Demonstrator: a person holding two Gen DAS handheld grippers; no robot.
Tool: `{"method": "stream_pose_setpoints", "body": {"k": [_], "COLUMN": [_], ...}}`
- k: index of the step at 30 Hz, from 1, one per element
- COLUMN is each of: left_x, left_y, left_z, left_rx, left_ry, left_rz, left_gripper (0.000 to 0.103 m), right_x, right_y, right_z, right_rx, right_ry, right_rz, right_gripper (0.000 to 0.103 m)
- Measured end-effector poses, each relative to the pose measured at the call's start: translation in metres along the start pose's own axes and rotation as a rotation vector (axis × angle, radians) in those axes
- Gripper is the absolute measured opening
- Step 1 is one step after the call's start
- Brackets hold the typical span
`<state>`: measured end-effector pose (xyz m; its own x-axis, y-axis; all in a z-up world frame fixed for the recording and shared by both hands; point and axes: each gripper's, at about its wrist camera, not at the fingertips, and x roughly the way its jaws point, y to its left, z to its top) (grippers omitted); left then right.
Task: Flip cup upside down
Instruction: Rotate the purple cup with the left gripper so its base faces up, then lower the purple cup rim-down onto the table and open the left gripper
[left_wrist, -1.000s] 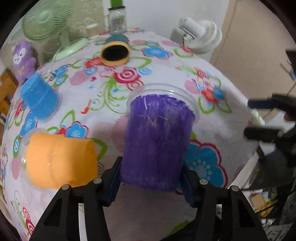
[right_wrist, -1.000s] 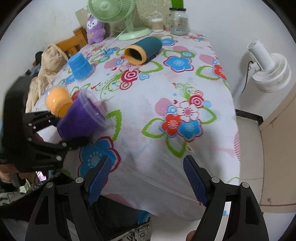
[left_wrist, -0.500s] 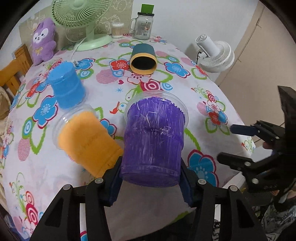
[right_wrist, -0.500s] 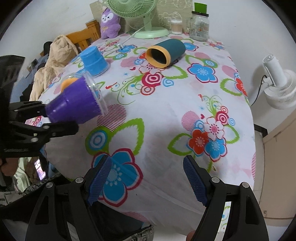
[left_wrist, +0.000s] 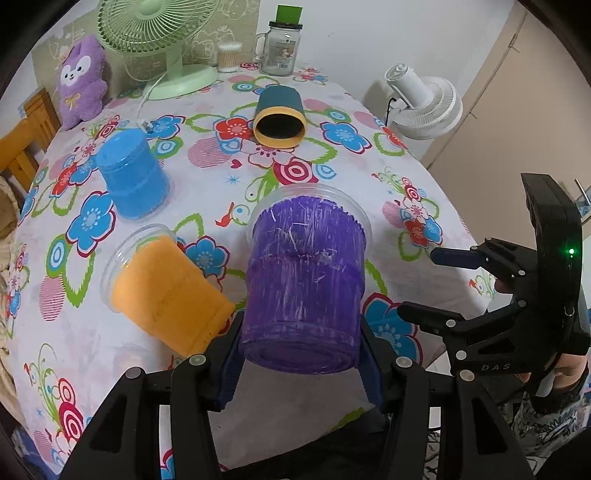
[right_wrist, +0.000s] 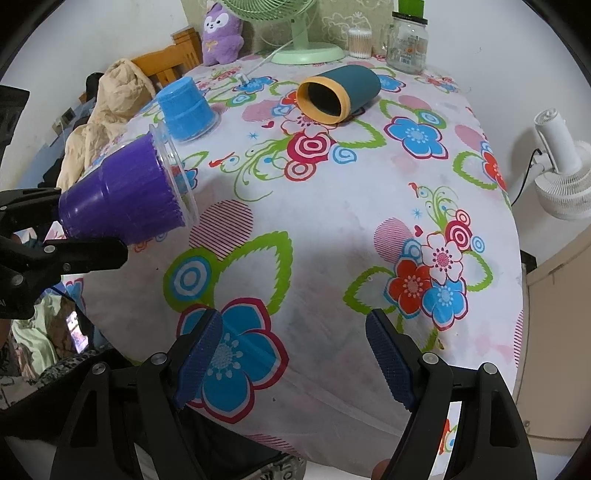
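Note:
My left gripper (left_wrist: 300, 363) is shut on the base of a purple cup (left_wrist: 304, 280). The cup is held above the table with its clear rim pointing away and downward; it also shows in the right wrist view (right_wrist: 125, 195), tilted on its side. My right gripper (right_wrist: 291, 360) is open and empty over the table's near edge; it appears in the left wrist view (left_wrist: 430, 280) at the right. An orange cup (left_wrist: 166, 291) stands upside down just left of the purple cup.
A blue cup (left_wrist: 131, 173) stands upside down at the left. A teal cup with a yellow rim (left_wrist: 280, 118) lies on its side further back. A green fan (left_wrist: 162, 44), a glass jar (left_wrist: 279, 48) and a purple plush (left_wrist: 81, 81) line the far edge. A white fan (left_wrist: 424, 99) stands beyond the flowered tablecloth (right_wrist: 332, 236).
My left gripper has lifted and drawn back with the purple cup, so more of the table shows. The right gripper has shifted slightly and stays open.

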<state>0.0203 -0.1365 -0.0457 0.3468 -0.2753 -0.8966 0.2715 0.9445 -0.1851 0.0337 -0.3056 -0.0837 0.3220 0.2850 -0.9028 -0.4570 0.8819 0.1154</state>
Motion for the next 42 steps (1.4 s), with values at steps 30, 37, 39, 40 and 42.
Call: {"method": "stream_pose_setpoints", "body": {"k": [30,37,39,40,42], "left_x": [-0.011,-0.016,-0.018,-0.019,-0.022], "left_y": [0.006,0.01,0.012,0.012,0.014], "left_z": [0.004,0.0,-0.001,-0.001,-0.002], "left_rx": [-0.019,-0.024,-0.027,-0.029,-0.033], "left_ry": [-0.017,-0.024,-0.028,-0.031,-0.037], "left_rz": [-0.012,-0.017,-0.019,-0.021,-0.025], "left_gripper": [0.077,0.078,0.079,0.079,0.079], "right_x": [0.009,0.004,0.002,0.001,-0.002], "right_y": [0.011,0.018,0.019,0.02,0.021], "right_z": [0.015,0.017,0.018,0.019,0.02], "right_rx": [-0.028,-0.042,-0.044,-0.044,-0.045], "right_ry": [0.003,-0.004,-0.007,-0.009,-0.015], "right_rz": [0.022,0.016,0.011,0.009,0.003], "right_gripper": [0.082,0.082,0.082,0.082,0.082]}}
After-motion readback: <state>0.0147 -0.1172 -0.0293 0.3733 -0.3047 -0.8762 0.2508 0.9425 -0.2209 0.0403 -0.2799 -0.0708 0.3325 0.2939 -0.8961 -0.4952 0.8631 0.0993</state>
